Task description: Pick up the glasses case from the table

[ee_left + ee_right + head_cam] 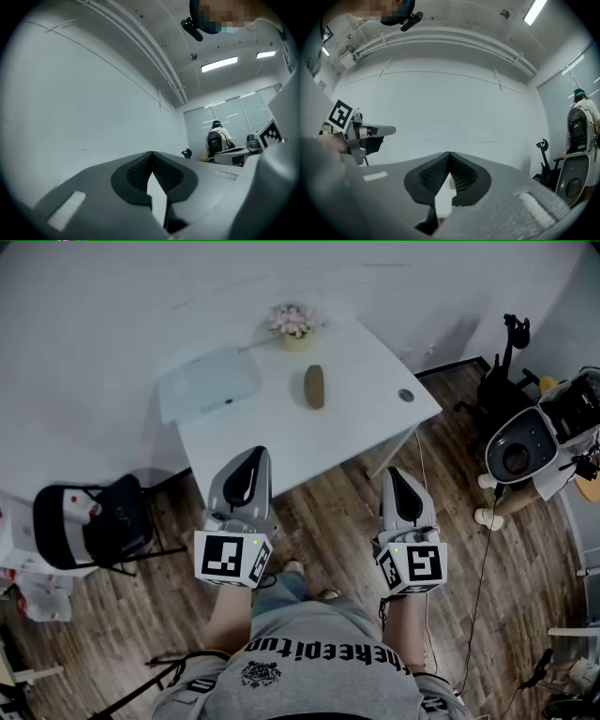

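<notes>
While both grippers hang short of the near edge of the white table [361,362], the glasses case [314,387], a brown oval, lies on the tabletop well ahead of them, between a pale blue mat [209,382] and a small round disc [405,396], with a flower pot [294,326] just beyond. Left gripper [253,457] and right gripper [394,474] each show jaws pressed together on nothing. Likely faults: a gripper arriving with its jaws unopened would shove the case across the table instead of straddling it; a pinch off centre on the rounded shell could let it squirt out or spin; an overlong reach could knock the flower pot.
</notes>
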Available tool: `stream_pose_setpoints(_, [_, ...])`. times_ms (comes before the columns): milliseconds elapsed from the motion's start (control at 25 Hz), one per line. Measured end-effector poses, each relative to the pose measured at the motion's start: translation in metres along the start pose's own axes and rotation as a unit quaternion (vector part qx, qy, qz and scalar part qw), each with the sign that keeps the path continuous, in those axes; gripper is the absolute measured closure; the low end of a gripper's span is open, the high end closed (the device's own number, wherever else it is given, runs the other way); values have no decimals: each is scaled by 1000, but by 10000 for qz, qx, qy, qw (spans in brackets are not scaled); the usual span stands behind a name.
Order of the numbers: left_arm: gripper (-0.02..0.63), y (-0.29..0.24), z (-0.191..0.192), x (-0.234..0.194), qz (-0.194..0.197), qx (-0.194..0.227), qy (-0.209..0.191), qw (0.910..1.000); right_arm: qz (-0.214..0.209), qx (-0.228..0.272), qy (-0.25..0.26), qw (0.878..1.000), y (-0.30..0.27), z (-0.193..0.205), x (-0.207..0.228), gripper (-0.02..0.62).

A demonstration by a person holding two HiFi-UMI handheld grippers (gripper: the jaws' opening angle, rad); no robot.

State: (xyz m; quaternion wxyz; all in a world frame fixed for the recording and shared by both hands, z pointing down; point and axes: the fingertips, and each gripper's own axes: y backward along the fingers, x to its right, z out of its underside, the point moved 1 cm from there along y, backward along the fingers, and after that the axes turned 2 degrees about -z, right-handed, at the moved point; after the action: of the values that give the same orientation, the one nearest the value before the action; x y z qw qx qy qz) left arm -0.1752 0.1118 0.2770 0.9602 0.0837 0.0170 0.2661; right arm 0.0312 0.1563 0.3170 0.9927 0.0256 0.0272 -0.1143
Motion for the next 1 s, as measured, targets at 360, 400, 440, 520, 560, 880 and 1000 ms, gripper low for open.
stream_pose_setpoints(360, [586, -1, 0, -12, 25, 0, -11, 10000, 26, 20, 1, 10000, -10, -2, -9, 594])
stream_pose_setpoints(400, [586, -1, 1, -13, 28, 1, -8, 10000, 27, 22, 5, 10000, -12, -1, -10, 594])
stream_pose_setpoints(440, [586, -2, 1, -15, 33, 4, -3, 10000, 29, 23, 10, 10000, -14, -1, -11, 594])
stream_pose_setpoints(520, [586, -5, 1, -20, 47, 16, 3, 10000, 36, 24, 18, 10000, -19, -1, -13, 594])
stream_pose_setpoints(560, [586, -7, 1, -22, 57, 19, 5, 10000, 42, 23, 20, 10000, -22, -2, -14, 594])
stream_pose_setpoints(880, [586, -31, 7, -41, 197, 12, 39, 9998, 294, 135, -61, 9995, -48, 0, -10, 594])
stream_pose_setpoints(1000, [586, -41, 10, -47, 282, 16, 22, 9996, 392, 212, -144, 9989, -58, -1, -7, 594])
